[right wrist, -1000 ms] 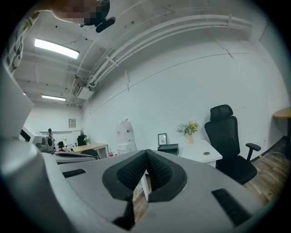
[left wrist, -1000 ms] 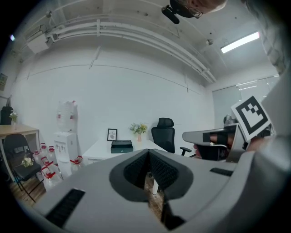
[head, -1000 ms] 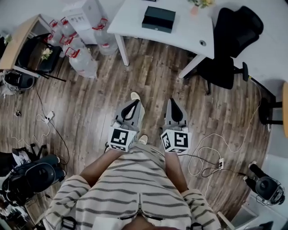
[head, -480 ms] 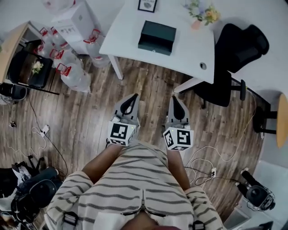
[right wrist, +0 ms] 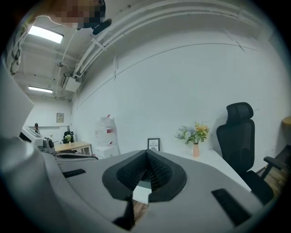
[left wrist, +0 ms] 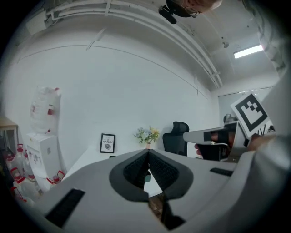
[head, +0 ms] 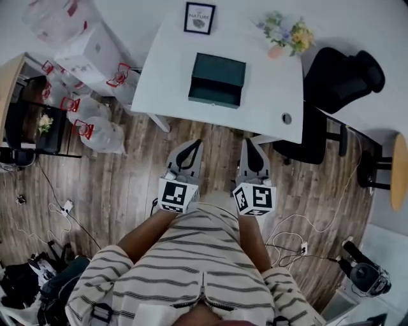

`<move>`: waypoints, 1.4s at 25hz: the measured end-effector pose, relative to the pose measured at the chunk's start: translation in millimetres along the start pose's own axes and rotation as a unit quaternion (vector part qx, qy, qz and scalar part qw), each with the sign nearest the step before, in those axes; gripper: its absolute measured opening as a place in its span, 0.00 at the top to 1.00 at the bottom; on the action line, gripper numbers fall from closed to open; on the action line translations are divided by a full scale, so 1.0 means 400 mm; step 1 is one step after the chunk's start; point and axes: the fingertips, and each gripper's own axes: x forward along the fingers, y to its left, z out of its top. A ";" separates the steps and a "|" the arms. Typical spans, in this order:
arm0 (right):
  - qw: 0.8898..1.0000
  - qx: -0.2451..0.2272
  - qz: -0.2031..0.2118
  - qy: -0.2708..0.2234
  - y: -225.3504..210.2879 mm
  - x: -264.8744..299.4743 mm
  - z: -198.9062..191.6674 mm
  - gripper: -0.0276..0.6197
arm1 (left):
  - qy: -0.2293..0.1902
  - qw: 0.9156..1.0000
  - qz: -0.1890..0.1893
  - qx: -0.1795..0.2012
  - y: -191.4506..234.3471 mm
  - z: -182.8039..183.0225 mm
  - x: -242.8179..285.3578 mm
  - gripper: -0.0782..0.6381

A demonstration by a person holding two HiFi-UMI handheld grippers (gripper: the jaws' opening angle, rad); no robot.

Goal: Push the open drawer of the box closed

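Bare strip of white table (head: 169, 83) in front of the open drawer (head: 215, 99) of the box (head: 218, 69): open approach from near edge. Bare tabletop on both sides of box too. Picture frame (head: 199, 18) and flower vase (head: 277, 51) behind box at far edge, well apart from drawer front. Office chair (head: 338, 79) crowding right end. Water bottles (head: 95, 130) off left end. Left gripper (head: 196, 144) and right gripper (head: 249, 141), jaws together, over wood floor (head: 217, 159) near that edge.

matt dark box (head: 217, 79) on smooth white table (head: 268, 95), wood-plank floor (head: 127, 172).
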 end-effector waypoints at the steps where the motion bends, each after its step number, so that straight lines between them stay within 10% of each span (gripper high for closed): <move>1: 1.000 0.003 -0.001 0.003 -0.010 0.020 -0.004 0.94 | 0.002 1.000 -0.003 -0.001 0.008 -0.003 0.023 0.90; 35: 0.986 0.066 0.020 0.153 -0.378 0.580 -0.333 0.89 | 0.137 0.989 0.039 -0.039 0.151 -0.347 0.500 0.90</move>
